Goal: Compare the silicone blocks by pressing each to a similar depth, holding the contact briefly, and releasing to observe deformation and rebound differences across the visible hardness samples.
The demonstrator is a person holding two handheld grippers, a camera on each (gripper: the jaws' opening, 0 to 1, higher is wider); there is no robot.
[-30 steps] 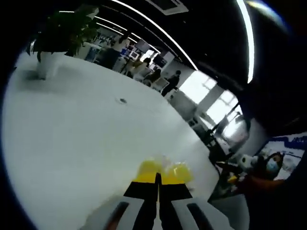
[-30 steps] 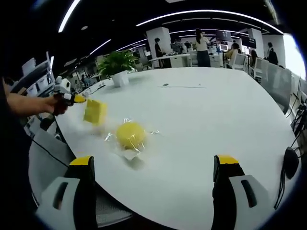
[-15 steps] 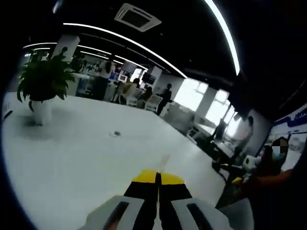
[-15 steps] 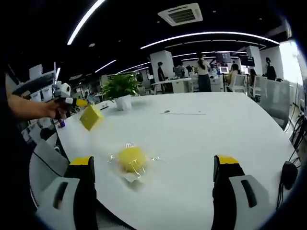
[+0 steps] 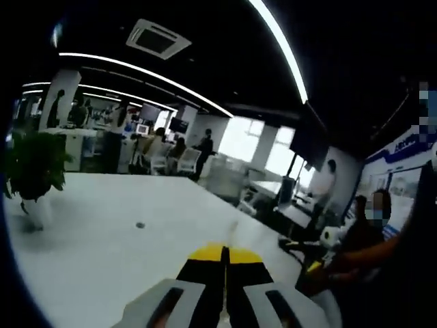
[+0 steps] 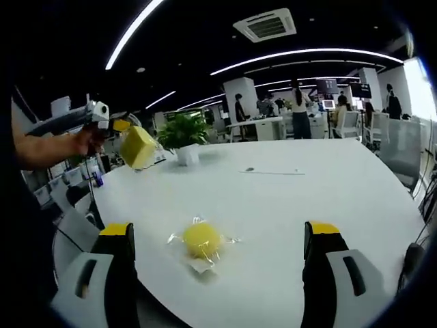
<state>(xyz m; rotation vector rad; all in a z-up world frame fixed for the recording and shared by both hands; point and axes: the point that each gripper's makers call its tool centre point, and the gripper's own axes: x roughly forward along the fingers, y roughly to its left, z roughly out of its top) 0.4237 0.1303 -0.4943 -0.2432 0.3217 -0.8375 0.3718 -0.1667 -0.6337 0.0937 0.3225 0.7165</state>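
- Office space with long ceiling light strips and a ceiling vent forms the background of both views; people stand and sit at desks far behind a large white table (image 6: 328,198).
- Right gripper view: the right gripper (image 6: 218,273) rises from the bottom edge with its two yellow-tipped jaws spread wide apart, nothing between them.
- Between those jaws, low and left of centre in the frame, a round yellow silicone block (image 6: 201,239) lies on the table in a clear crinkled wrapper (image 6: 205,263) that spreads out around it.
- At the upper left of the same view the left gripper (image 6: 121,127) comes in, held by a person's hand (image 6: 85,140). A second, squarish yellow silicone block (image 6: 138,147) sits at its yellow tips, lifted well clear of the table and tilted.
- Just right of that raised block, further back on the table, stands a potted plant (image 6: 183,133) in a white pot.
- A small dark mark (image 6: 250,169) and a thin line lie on the tabletop beyond the centre.
- Left gripper view: the left gripper's jaws meet at the bottom centre with only a thin seam between the yellow tips; the held block cannot be made out here.
- Same view: the table runs away to the left, with the plant at the far left edge and the dark mark on the surface left of centre. A person's arm (image 5: 355,256) shows at the lower right.
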